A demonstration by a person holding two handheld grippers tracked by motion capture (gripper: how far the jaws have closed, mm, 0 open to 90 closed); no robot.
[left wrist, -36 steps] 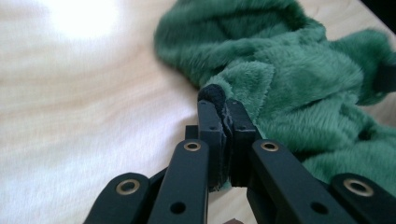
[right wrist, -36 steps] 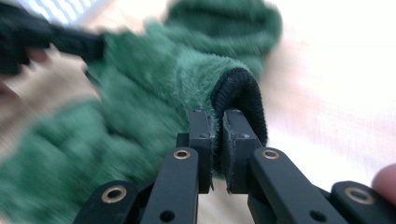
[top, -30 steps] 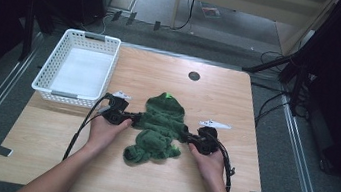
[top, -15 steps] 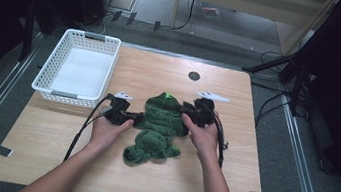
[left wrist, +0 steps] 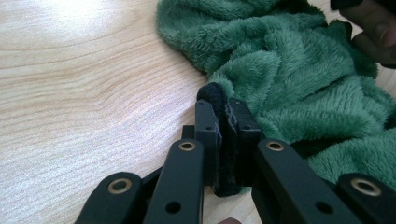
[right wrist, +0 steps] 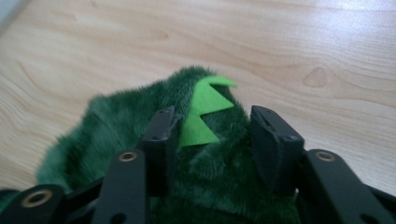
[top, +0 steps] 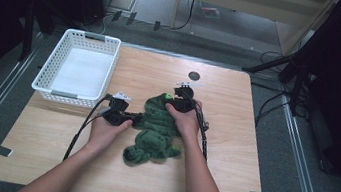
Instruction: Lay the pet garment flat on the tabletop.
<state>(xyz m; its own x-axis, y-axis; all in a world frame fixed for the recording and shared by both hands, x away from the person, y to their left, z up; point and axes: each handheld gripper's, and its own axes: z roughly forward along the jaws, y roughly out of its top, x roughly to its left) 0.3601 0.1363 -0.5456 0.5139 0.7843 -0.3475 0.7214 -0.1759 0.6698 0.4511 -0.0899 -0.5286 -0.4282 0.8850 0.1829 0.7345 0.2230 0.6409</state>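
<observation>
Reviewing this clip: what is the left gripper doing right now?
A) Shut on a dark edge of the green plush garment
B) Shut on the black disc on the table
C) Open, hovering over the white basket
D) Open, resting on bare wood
A: in the left gripper view the left gripper has its jaws pressed together on a dark trim edge of the green plush garment.

The person's hands cover most of both tongs in the high view, so how their jaws stand is unreadable there. The right hand (top: 184, 119) also hides part of the green plush garment (top: 153, 129). The worktop (top: 231, 150) near edge is cut off at the bottom.
</observation>
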